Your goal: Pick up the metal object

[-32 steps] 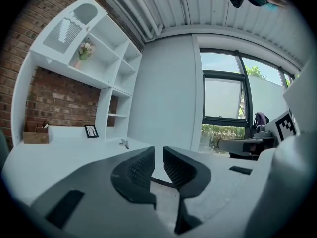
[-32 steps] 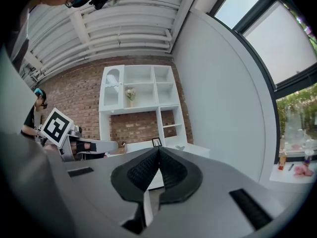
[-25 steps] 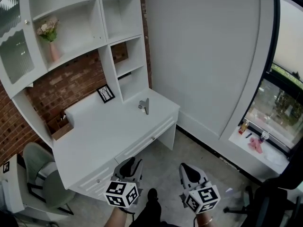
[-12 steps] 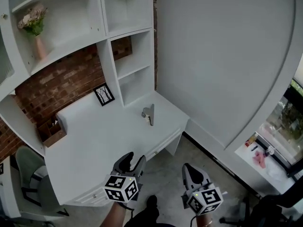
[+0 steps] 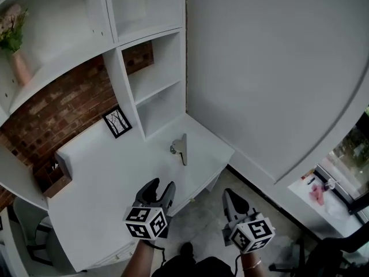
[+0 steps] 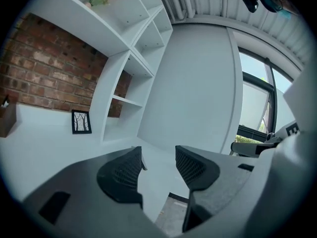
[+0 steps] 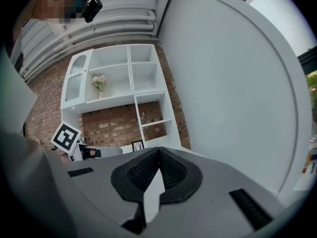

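Head view: the metal object [image 5: 180, 148] stands on the white desk [image 5: 109, 172] near its far right corner, just in front of the shelf unit [image 5: 155, 91]; the left gripper [image 5: 161, 186] hovers over the desk's front edge, apart from the object, and the right gripper [image 5: 230, 194] hovers over the floor. Left gripper view: jaws apart and opening, nothing between them. Right gripper view: jaws closed tip to tip, empty.

**Lighting and Picture Quality**

Soft daylight enters from the window [image 5: 349, 154] at the right edge of the head view. The white desk [image 5: 109, 178] is evenly lit, with faint shadows. Both gripper views curve strongly and darken to black at the corners.
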Tool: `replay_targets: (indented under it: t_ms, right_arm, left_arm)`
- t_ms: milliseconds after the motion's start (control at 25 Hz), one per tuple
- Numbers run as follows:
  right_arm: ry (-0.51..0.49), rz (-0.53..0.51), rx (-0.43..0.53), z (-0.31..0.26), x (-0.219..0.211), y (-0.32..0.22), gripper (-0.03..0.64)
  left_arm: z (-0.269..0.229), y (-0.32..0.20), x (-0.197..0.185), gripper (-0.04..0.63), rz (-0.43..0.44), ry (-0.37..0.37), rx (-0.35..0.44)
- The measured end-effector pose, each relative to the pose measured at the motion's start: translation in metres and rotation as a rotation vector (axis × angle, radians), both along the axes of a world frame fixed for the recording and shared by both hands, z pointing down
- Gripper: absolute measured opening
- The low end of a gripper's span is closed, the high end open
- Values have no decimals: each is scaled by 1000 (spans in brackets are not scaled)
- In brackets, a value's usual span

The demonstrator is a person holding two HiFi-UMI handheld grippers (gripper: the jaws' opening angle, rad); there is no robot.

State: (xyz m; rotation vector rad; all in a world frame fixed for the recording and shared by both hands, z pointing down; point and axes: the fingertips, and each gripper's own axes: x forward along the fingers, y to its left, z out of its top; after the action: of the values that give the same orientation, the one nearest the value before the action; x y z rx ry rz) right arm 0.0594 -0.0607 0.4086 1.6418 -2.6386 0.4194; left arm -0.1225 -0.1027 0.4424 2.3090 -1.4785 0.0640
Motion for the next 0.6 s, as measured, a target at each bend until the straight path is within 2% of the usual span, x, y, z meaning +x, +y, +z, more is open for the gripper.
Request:
replay_targets:
  t_ms: [320,600]
  right_arm:
    - [-5,-8,-7,1,3,-59,5]
    - [-46,-54,-39,13,6,-133,5]
  left_arm:
    - [23,-58,9,216,14,28,-67]
    - [52,-116,15,233,-20,60,-149]
